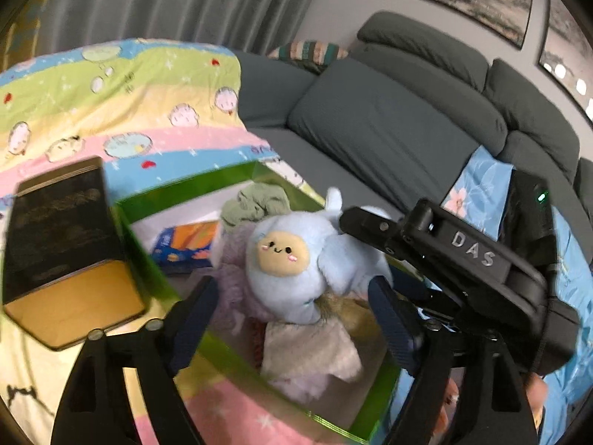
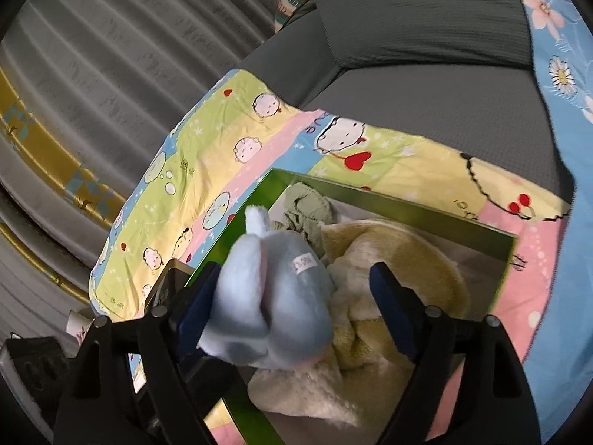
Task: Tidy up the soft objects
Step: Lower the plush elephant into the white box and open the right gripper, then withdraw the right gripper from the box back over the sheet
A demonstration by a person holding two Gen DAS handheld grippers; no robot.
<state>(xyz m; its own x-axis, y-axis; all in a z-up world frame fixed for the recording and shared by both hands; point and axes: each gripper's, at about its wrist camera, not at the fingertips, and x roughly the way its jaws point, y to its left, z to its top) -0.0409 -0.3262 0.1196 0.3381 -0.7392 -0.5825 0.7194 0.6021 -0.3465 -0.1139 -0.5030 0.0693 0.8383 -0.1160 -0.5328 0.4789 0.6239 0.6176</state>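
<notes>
Both fingers [image 1: 202, 319] [image 2: 389, 307] stand wide around the plush toy [image 1: 296, 259] in the green box [image 1: 144, 233]; we judge it placed, so next we withdraw.

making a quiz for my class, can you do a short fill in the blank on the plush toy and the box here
1. The plush toy has a body coloured light ____.
2. It sits on other soft things in a box whose walls are ____.
3. The box rests on a cartoon blanket spread over a grey ____.
4. The jaws of the left gripper and the right gripper stand ____.

Missing words: blue; green; sofa; open
</notes>
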